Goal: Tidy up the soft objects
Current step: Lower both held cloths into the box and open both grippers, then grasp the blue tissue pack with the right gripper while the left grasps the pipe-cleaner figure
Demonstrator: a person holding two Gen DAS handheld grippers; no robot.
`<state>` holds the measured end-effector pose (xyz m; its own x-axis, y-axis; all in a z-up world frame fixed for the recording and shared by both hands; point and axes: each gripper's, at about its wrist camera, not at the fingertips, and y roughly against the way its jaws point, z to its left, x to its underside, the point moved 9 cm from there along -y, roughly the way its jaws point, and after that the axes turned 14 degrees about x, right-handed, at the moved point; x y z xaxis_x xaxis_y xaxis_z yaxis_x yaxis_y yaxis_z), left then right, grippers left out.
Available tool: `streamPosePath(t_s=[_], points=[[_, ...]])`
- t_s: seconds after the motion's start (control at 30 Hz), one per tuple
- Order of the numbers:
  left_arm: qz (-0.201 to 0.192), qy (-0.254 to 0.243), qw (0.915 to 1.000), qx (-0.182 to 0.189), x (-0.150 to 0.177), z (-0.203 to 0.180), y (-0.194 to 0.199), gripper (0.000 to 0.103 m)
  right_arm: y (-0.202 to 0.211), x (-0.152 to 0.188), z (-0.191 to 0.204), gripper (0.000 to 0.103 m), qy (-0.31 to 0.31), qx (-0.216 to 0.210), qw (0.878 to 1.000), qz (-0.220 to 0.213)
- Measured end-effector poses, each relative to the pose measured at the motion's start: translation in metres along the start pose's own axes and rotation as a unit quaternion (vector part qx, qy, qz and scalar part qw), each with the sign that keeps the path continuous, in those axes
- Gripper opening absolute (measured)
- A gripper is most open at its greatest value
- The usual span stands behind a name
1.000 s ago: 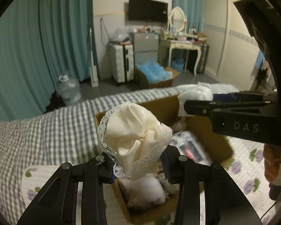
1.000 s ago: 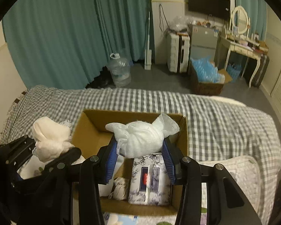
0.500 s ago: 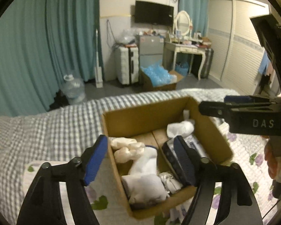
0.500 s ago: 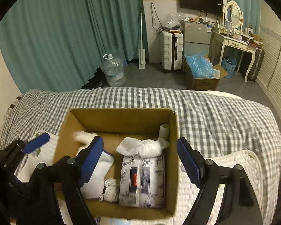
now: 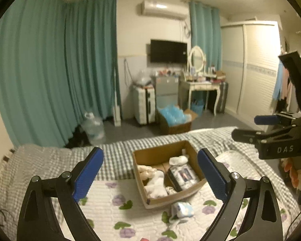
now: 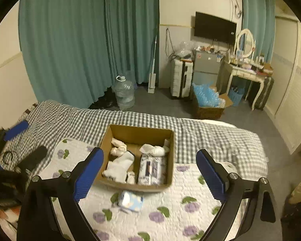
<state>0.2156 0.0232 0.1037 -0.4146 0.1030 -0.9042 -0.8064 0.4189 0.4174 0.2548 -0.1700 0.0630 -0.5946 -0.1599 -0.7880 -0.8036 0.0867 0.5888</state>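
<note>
A cardboard box [image 5: 158, 155] [image 6: 138, 133] stands on the bed. It holds a cream lace bundle [image 5: 145, 169] [image 6: 118, 147], a white bundle [image 5: 177, 160] [image 6: 153, 149], white folded cloth [image 6: 119, 165] and a printed tissue pack [image 5: 183, 175] [image 6: 151, 169]. A small blue-and-white packet [image 5: 181, 208] [image 6: 130, 198] lies on the quilt in front of the box. My left gripper [image 5: 150, 176] is open and empty, well back from the box. My right gripper [image 6: 149, 174] is open and empty too; it also shows at the right of the left wrist view [image 5: 248, 128].
The bed has a grey checked cover [image 6: 200, 136] and a white floral quilt [image 6: 170, 210]. Beyond it are teal curtains [image 6: 80, 40], a water jug [image 6: 123, 92], a suitcase [image 6: 180, 78], a box of blue bottles [image 6: 207, 100] and a dressing table [image 6: 246, 72].
Both grippers opened and dropped their bundles into the box, the cream one at the left and the white one at the right. Both then pulled up and back from the box.
</note>
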Motion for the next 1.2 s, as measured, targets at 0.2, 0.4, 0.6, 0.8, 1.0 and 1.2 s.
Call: streamPosePath(t_s=[0.2, 0.4, 0.6, 0.8, 1.0, 1.2], points=[[-0.025, -0.018, 0.9995, -0.006, 0.004, -0.014, 0.057, 0.097, 0.056, 0.025, -0.003, 0.095, 0.01, 0.011, 1.0, -0.011], [-0.023, -0.008, 0.9993, -0.03, 0.031, -0.008, 0.075, 0.097, 0.075, 0.061, 0.006, 0.096, -0.006, 0.005, 1.0, -0.001], [0.003, 0.042, 0.9986, -0.033, 0.077, 0.013, 0.054, 0.096, 0.054, 0.1, 0.032, 0.096, 0.005, 0.006, 1.0, -0.001], [0.05, 0.088, 0.9937, -0.048, 0.128, 0.044, 0.01, 0.096, -0.024, 0.143, 0.058, 0.096, 0.004, -0.022, 0.997, 0.077], [0.088, 0.112, 0.989, -0.041, 0.168, 0.06, -0.029, 0.096, -0.111, 0.185, 0.073, 0.095, -0.002, -0.037, 0.986, 0.161], [0.123, 0.113, 0.9851, -0.04, 0.195, 0.069, -0.071, 0.096, -0.167, 0.209, 0.086, 0.092, -0.021, -0.054, 0.976, 0.208]])
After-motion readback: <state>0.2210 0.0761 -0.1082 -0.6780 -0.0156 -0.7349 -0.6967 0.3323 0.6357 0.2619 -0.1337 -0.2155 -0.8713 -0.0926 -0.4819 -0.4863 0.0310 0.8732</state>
